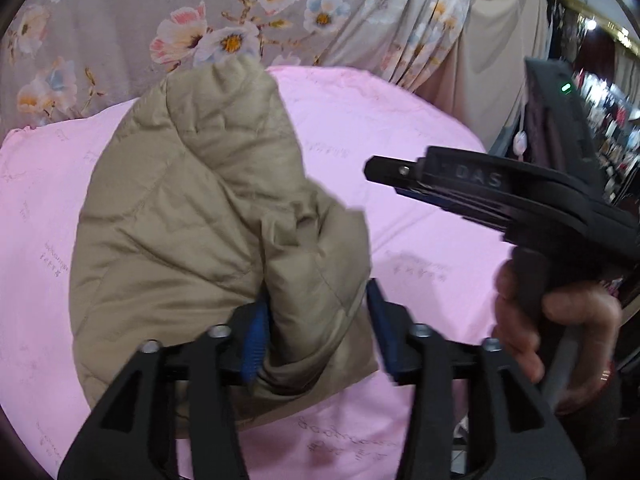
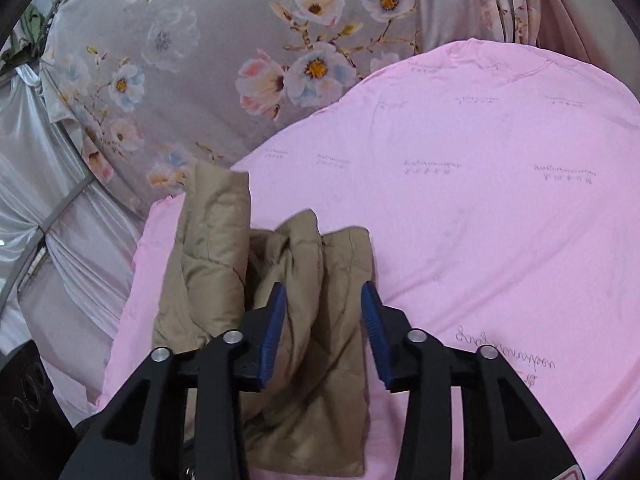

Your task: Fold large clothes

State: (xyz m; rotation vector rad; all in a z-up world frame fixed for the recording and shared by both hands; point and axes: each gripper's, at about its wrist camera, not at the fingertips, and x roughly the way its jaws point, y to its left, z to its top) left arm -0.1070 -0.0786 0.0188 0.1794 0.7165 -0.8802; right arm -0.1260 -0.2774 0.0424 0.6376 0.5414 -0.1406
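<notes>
Left tongs [image 1: 316,328] stand spread, blue pads apart, with a bunched fold of the tan quilted jacket [image 1: 208,216] lying between them; the left pad [image 1: 256,340] looks to touch the cloth, while the right pad stands clear of it, so nothing is pinched. Right tongs [image 2: 324,332] are likewise spread in their own wrist view, with a strip of the same jacket [image 2: 280,320] running between the two pads and free of the right-hand one. No earlier picture to compare with. Seen from the left wrist, the jacket sits as a puffy heap on a pink sheet [image 1: 400,140] printed with faint rows of script, one sleeve or end with an elastic cuff pointing away toward a floral cloth [image 1: 120,20] behind. Seen from the right wrist, the jacket lies near the left edge of the pink sheet [image 2: 480,200], folded into several upright ridges, with most of the sheet bare to the right. Floral cloth [image 2: 200,60] hangs beyond, and pale satin drapes [image 2: 60,220] show at far left. In the left wrist view the second tool [image 1: 500,188] appears at right, side on, held by a hand [image 1: 560,320] on its grip; its tips sit above the sheet, beside the jacket, not touching it.
</notes>
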